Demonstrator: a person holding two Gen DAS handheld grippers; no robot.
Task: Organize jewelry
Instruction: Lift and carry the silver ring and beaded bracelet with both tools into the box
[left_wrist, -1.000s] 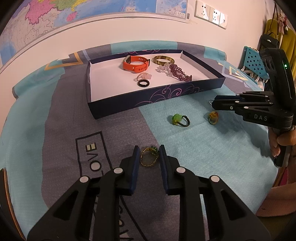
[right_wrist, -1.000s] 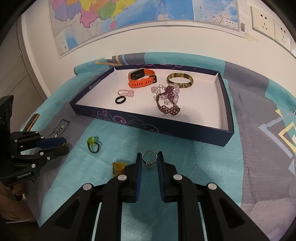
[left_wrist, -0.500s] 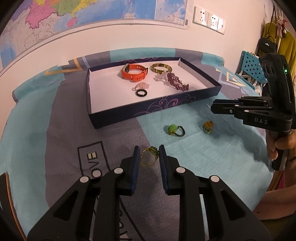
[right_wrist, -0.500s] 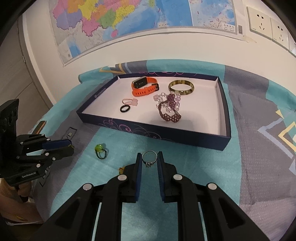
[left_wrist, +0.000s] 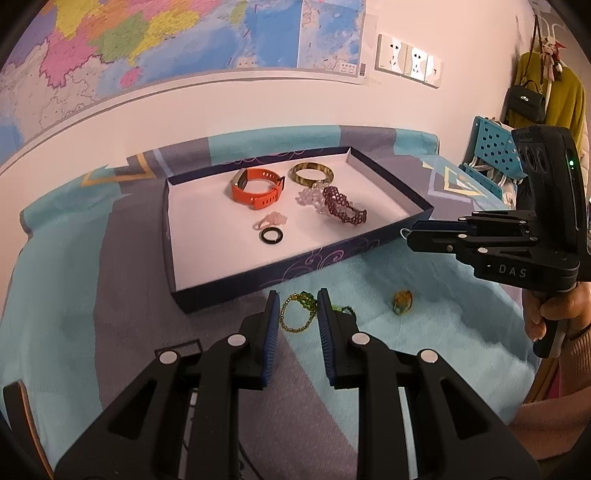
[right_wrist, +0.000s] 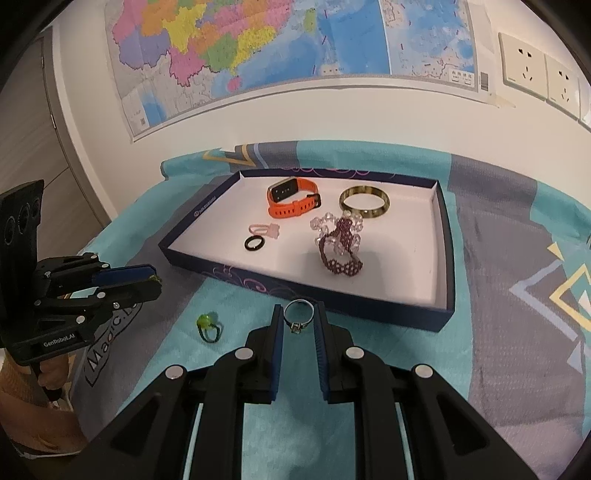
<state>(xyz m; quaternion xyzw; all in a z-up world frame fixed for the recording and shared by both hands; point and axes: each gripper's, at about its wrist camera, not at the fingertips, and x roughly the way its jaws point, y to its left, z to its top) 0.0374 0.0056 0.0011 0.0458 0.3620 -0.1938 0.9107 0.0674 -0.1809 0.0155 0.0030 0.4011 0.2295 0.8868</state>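
Note:
A green and gold beaded bracelet hangs between the pads of my left gripper, which is shut on it above the cloth, just in front of the navy tray. My right gripper is shut on a silver ring with a small stone, close to the tray's front wall. Inside the tray lie an orange watch band, a gold bangle, a maroon beaded bracelet, a pink ring and a black ring.
A green ring and an amber ring lie on the teal and grey cloth in front of the tray. A map and wall sockets are behind. A blue perforated basket stands at the right, and a hand holds the right gripper's handle.
My left gripper has risen with the bracelet and come closer to the tray's front wall. The right gripper still holds the ring and has hardly moved.

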